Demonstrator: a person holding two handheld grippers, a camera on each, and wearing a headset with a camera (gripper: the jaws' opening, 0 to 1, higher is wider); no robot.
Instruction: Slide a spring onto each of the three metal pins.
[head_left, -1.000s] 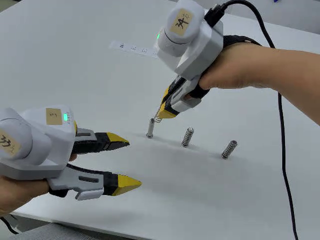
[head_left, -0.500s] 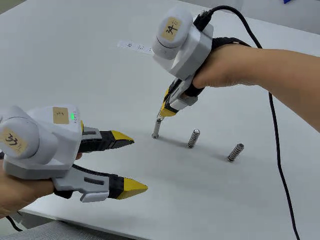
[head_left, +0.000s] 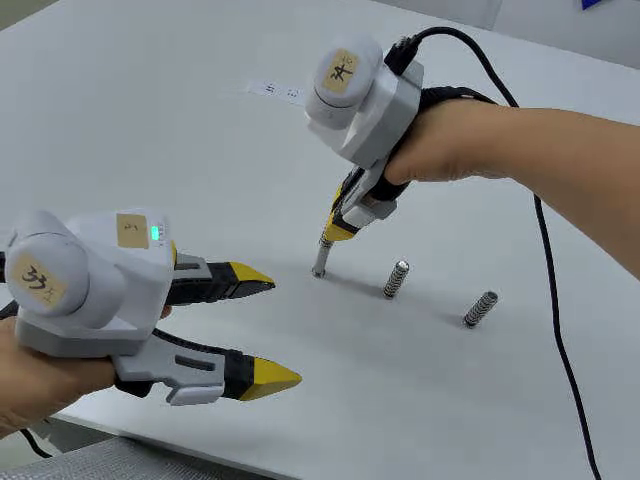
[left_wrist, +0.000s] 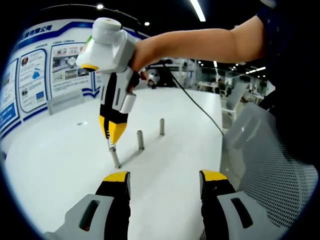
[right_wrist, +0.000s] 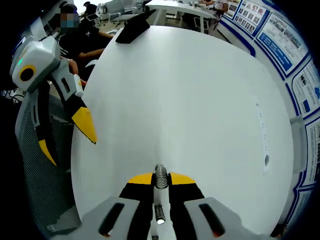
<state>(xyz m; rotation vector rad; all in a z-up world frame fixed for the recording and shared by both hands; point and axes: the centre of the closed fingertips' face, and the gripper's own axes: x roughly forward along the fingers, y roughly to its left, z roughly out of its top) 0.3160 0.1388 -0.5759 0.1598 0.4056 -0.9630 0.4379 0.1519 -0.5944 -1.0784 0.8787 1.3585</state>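
Right now my right tongs (head_left: 338, 231) are pinching shut on a spring (head_left: 326, 241), yellow tips closing on its upper coils. In the right gripper view, that spring is sitting squarely between the two tips. These tongs are pointing down at the tabletop (head_left: 150, 130), leaning a little off vertical.

The spring's long axis is running near upright, in line with the pin (head_left: 321, 260) beneath it. Its lower end is meeting the pin's top. That pin is standing on the tabletop at the left end of a row of three, its shaft showing bare below the coils.

The middle pin (head_left: 396, 279) and the end pin (head_left: 481, 308) are each wearing a spring already, standing apart from one another along the row.

My left tongs (head_left: 283, 332) are hovering wide open, gripping nothing and touching nothing. They are sitting low and close to me, well apart from the pins, tips pointing toward the row.
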